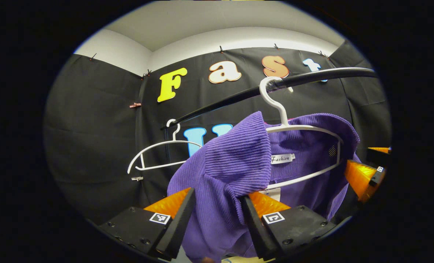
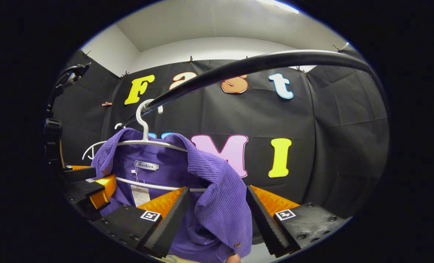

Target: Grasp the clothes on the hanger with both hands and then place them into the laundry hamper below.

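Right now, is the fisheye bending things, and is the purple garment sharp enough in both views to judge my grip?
Left gripper view: the rail bows with lens distortion; the purple garment is sharp, ribbing crisp, lit evenly without glare. Right gripper view: the rail arcs more strongly and is softly blurred up close; the garment stays sharp between the open fingers.

Purple ribbed garment [image 1: 235, 164] on a white hanger [image 1: 304, 128]; black rail [image 2: 260, 64]; tongs [image 1: 217, 215] orange and black.

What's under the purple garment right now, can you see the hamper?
No hamper is visible. The purple garment drapes over a white hanger on the black rail, and its cloth between both tongs covers whatever lies below.
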Tool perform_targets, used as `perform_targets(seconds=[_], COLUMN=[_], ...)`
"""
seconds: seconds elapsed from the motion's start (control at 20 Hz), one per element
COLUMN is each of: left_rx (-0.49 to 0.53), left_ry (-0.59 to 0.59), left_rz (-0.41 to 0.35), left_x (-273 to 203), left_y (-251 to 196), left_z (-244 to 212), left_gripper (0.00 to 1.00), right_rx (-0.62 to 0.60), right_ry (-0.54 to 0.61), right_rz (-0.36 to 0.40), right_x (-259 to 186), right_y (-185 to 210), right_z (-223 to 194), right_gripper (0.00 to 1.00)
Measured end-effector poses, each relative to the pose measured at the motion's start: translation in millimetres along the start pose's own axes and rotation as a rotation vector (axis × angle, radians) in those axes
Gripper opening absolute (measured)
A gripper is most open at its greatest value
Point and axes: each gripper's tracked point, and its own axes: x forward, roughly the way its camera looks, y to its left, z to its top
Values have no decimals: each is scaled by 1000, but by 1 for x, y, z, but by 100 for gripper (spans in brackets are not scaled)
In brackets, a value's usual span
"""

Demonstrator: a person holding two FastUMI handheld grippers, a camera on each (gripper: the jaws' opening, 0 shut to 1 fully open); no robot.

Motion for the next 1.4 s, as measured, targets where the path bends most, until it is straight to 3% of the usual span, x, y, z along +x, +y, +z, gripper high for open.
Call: perform_targets(seconds=[0.15, 0.3, 0.35, 0.45, 0.5, 0.55, 0.65, 0.8, 1.05, 1.4], left_rx=[-8, -44, -47, -41, -42, -48, -55, -72, -52, -24], left_ry=[20, 7, 6, 6, -1, 2, 18, 29, 5, -51], left_rz=[1, -7, -24, -53, -71, -91, -104, -99, -114, -59], left_x=[1, 2, 2, 5, 5, 5, 4, 6, 3, -7], left_y=[-1, -4, -7, -13, -15, -18, -16, -9, 4, 51], left_z=[-5, -4, -3, -5, -4, -5, -9, -10, 9, 53], left_gripper=[72, 65, 63, 45, 37, 28, 23, 6, 5, 3], right_rx=[-2, 29, 22, 2, -9, -4, -10, -40, -105, -193], right_ry=[6, -11, 4, 47, 52, 35, 12, -37, -97, -218], right_rz=[-54, -42, -26, -26, -37, -32, -13, -7, -40, -132], right_x=[16, 25, 30, 29, 33, 28, 23, 20, 14, 17], right_y=[-10, -8, -5, -10, -14, -18, -16, -17, -32, -59], right_z=[-17, -17, -25, -37, -42, -36, -31, -17, 8, 54], right_gripper=[96, 67, 51, 18, 16, 6, 6, 6, 6, 6])
